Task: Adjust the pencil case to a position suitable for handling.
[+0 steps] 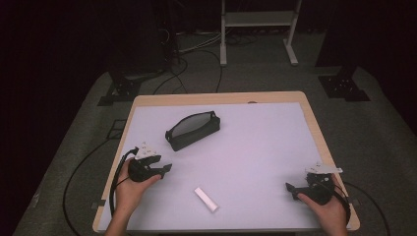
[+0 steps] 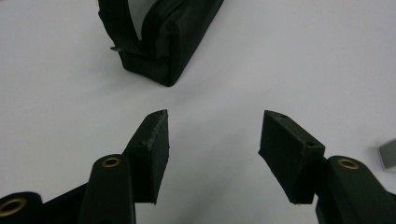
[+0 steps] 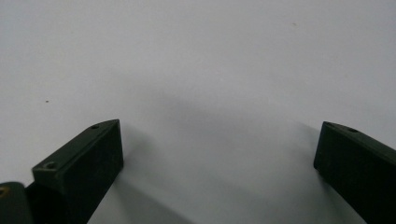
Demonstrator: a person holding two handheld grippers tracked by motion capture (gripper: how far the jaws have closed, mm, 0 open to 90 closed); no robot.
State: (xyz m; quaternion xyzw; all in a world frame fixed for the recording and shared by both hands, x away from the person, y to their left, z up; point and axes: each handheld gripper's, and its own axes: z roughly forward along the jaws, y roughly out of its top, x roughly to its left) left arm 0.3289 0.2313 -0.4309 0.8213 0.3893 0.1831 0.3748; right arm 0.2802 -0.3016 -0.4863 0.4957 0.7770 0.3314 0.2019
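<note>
The black pouch (image 1: 193, 130) lies far and slightly right of the left gripper (image 1: 166, 168), its long axis slanting from near-left to far-right. That gripper (jaws partly spread, nothing between) is nearer; the right gripper (image 1: 289, 187) is held wide, empty.

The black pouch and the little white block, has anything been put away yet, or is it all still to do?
Nothing looks done yet. The black pouch lies open on the table, and the white block lies apart from it near the front edge. In hand: nothing; the left gripper is open and empty, pointing toward the pouch. The right gripper is open over bare table. Probably left: picking up the block and putting it in the pouch.
</note>
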